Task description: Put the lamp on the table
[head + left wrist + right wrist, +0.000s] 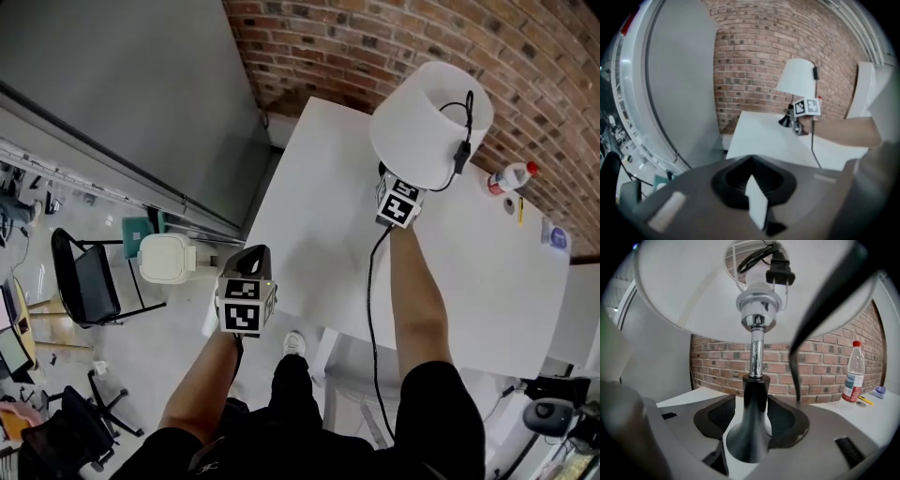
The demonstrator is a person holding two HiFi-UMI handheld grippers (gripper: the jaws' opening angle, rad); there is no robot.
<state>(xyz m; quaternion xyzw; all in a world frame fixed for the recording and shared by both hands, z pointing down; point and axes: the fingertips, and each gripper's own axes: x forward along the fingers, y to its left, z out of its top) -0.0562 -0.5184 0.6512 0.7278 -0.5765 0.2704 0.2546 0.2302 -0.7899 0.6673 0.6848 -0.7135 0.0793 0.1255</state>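
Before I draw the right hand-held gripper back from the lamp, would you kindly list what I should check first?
1. Lamp stands upright with its base on the table: ok.
2. Right hand-held gripper jaws open, lamp neck loose between them: ok.
3. Plug and its cord draped over the shade, free of the gripper: cannot tell.
4. Bottle stands apart from the lamp: ok.
5. Left hand-held gripper empty and off the table: ok.

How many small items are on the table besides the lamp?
3: a bottle by the wall, a yellow pen beside it, a blue object farther right. The lampshade may hide others.
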